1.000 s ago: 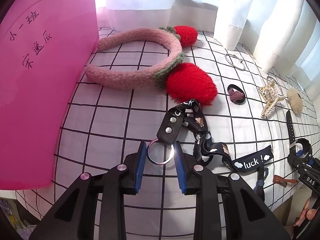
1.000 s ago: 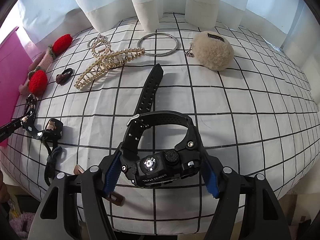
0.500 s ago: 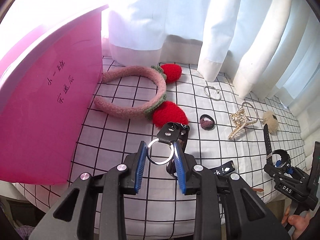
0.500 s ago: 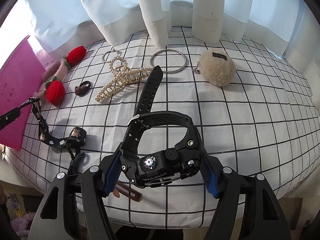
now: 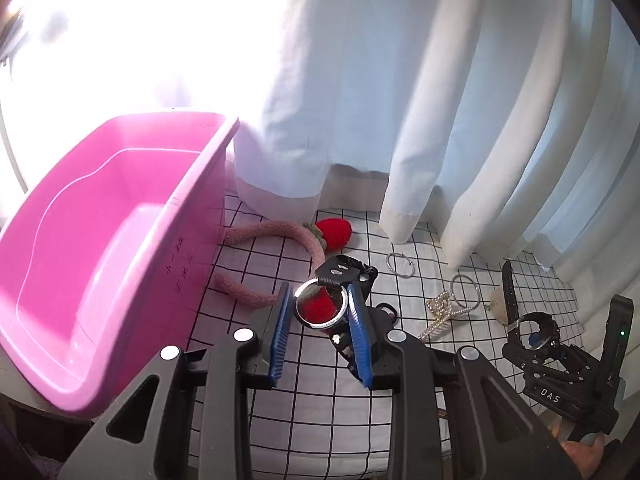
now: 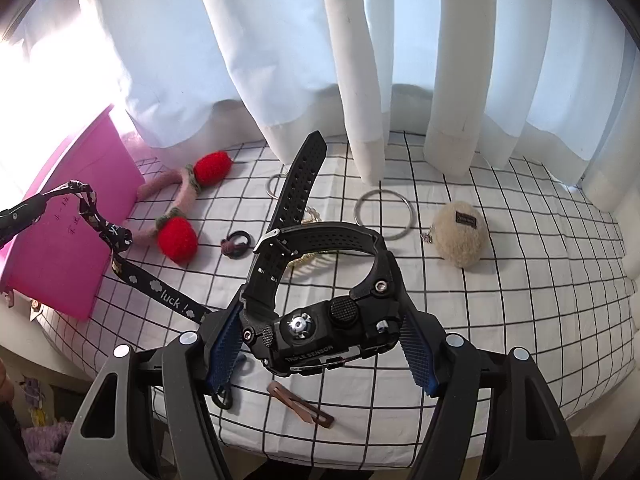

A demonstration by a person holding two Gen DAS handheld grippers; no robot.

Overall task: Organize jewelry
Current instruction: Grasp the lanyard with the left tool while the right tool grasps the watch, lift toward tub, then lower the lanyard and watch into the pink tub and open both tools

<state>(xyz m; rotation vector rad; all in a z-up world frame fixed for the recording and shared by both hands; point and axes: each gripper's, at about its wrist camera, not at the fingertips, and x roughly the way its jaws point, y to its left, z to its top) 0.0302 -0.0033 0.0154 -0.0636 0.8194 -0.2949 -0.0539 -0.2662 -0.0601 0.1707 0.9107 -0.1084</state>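
Blue pads of the left tool (image 5: pixel 320 332) pinch a silver key ring (image 5: pixel 319 307), held in the air above the checked surface (image 5: pixel 320 384). From the ring a black strap (image 6: pixel 120 252) printed with clouds and the word "luck !" trails down and away. Just to the left of this tool stands an open pink bin (image 5: pixel 100 248) with handwriting on its side wall.

The right tool (image 6: pixel 324 340) is spread wide and clamped on the case of a black watch (image 6: pixel 320 332), also lifted clear of the surface, its perforated band (image 6: pixel 300 184) standing up toward the curtain (image 6: pixel 360 60).

On the surface beyond lie a pink headband with red strawberry pompoms (image 6: pixel 178 236), a dark hair tie (image 6: pixel 236 242), a large metal hoop (image 6: pixel 384 214), a smaller ring (image 5: pixel 400 266), a pearl claw clip (image 5: pixel 440 316) and a beige fluffy pompom (image 6: pixel 460 236). A brown hair clip (image 6: pixel 300 404) lies near the front edge, under the watch.
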